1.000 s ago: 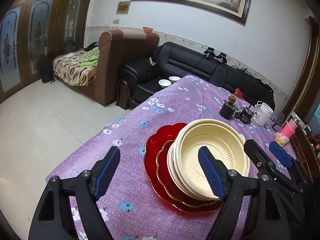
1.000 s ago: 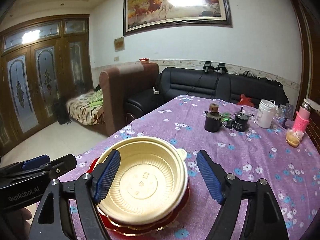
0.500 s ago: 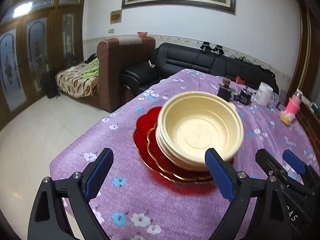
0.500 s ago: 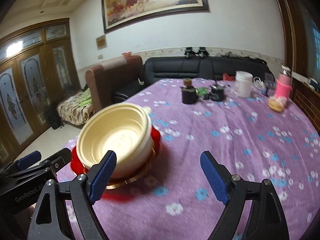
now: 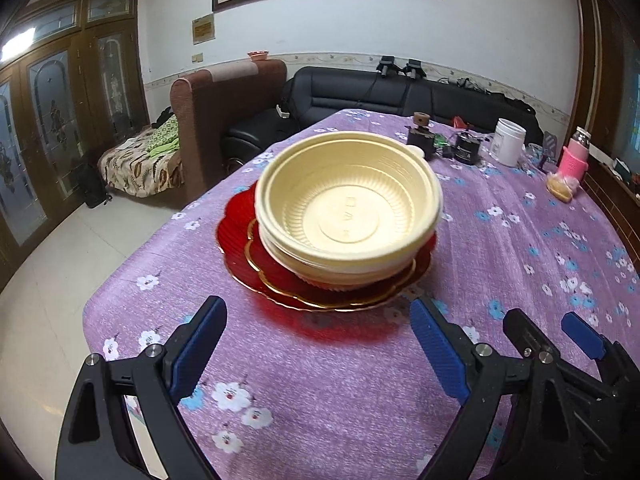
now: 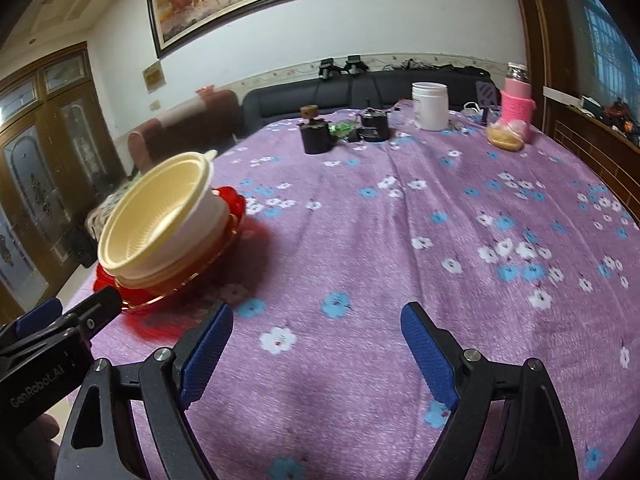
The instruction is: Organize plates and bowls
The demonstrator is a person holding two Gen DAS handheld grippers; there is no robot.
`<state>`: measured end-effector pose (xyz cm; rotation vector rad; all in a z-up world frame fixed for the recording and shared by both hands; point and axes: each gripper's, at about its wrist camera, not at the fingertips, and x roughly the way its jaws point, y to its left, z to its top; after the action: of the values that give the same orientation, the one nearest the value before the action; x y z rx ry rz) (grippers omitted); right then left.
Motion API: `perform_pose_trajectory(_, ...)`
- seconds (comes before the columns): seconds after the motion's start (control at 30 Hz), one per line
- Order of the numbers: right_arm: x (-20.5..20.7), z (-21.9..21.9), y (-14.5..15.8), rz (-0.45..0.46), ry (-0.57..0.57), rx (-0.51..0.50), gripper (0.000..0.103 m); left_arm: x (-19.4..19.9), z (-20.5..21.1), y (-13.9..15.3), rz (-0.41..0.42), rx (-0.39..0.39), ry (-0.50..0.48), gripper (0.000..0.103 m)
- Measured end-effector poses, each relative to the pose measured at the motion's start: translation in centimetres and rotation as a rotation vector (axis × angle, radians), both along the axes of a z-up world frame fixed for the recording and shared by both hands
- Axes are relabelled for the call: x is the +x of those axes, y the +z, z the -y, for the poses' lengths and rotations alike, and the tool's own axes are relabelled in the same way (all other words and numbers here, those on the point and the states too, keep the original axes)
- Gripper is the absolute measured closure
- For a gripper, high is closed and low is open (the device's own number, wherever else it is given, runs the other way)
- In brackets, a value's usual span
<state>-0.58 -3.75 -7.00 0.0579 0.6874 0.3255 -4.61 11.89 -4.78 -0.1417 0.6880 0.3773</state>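
Far left: wooden doors (image 5: 44,120) with patterned glass, then a brown sofa (image 5: 224,120) beside a black leather one (image 5: 360,96). On the worktop (image 5: 340,380), under a fuzzy purple cloth printed with white and blue flowers: glossy red scalloped plates (image 5: 280,276), gold-rimmed, stacked near the left edge, carrying nested cream plastic bowls (image 5: 348,216), round and finely ribbed inside, the top one tilted. Just short of the stack, left tongs (image 5: 318,344) spread wide, blue ribbed pads on black arms, gripping nothing. To the right, right tongs (image 6: 316,344) likewise gaping and empty over bare cloth, the stack well off to their left. At the far end: two dark cylinders (image 6: 316,136), a white tub (image 6: 430,106), a bottle in a pink knitted sleeve (image 6: 516,108), a bagged bun (image 6: 506,138) touching its base.
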Motion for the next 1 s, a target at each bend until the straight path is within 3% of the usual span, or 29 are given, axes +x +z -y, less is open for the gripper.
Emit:
perform_pose_trajectory(0.33, 0.2, 0.8, -0.4, -0.028, -0.002, 0.007, 0.014, 0.2, 1.3, 0.1, 0.009, 0.015, -0.013, 0.010)
perform_pose_trajectory(1.0, -0.6, -3.3, 0.7, 0.039, 0.098, -0.092, 0.014, 0.2, 0.1, -0.3, 0.010, -0.015, 0.004, 0.010)
